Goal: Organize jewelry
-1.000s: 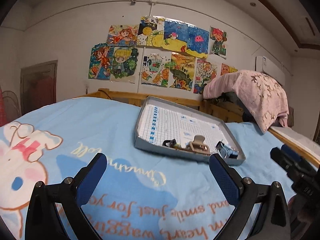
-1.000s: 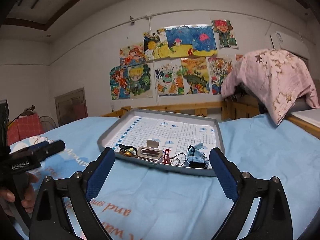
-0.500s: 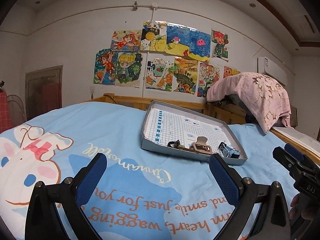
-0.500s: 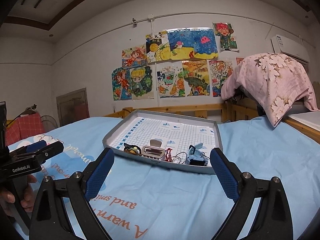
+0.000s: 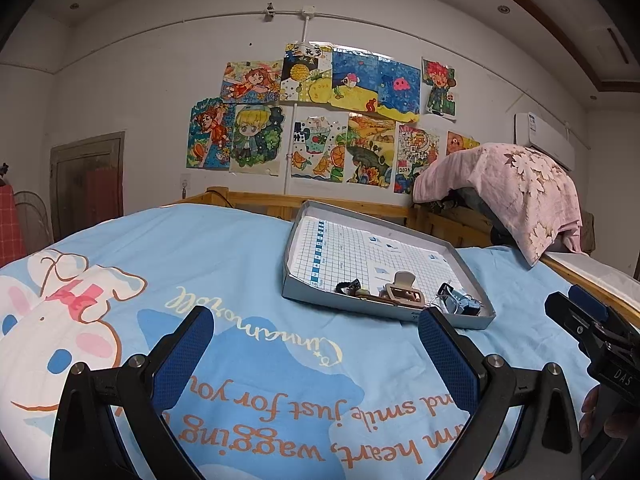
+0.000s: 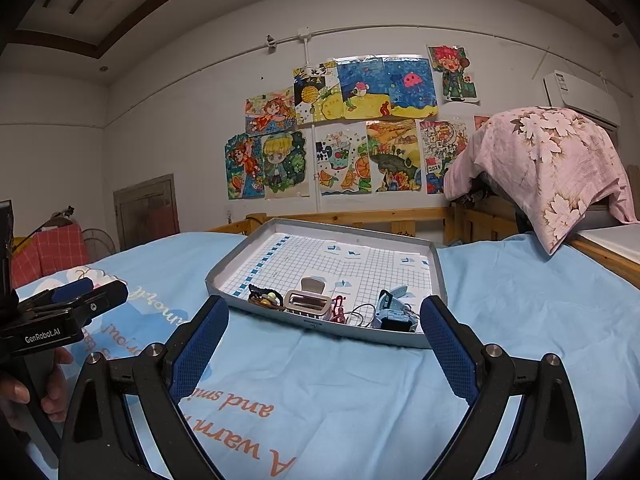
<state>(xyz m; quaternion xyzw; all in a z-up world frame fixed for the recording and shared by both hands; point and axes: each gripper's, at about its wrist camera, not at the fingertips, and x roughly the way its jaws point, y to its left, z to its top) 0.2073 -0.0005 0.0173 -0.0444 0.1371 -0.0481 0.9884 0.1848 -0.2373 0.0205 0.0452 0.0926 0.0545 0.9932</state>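
On the left, the left gripper [image 5: 312, 344] hovers over the blue bedsheet [image 5: 240, 264], its blue-padded fingers [image 5: 182, 354] spread wide apart with nothing between them. Just beyond it, the sheet carries a cartoon rabbit [image 5: 60, 320] and orange lettering. Further right, a shallow grey tray [image 6: 320, 228] lies flat on the bed, lined with gridded paper. The jewelry sits bunched along the tray's near edge: a dark beaded piece [image 6: 262, 298] at the left, then a beige hair claw [image 6: 310, 298], a small red trinket [image 6: 338, 310], a thin wire loop, and a pale blue clip [image 6: 394, 312] at the right (details of the smaller bits are too fine to tell). The right gripper [image 6: 324, 348] is held just short of the tray's near wall, fingers [image 6: 450, 350] likewise wide apart and empty, framing the pile. At far right, a pink flowered cloth [image 6: 552, 164] drapes over the wooden bed rail. Children's drawings [image 6: 344, 128] cover the wall behind.
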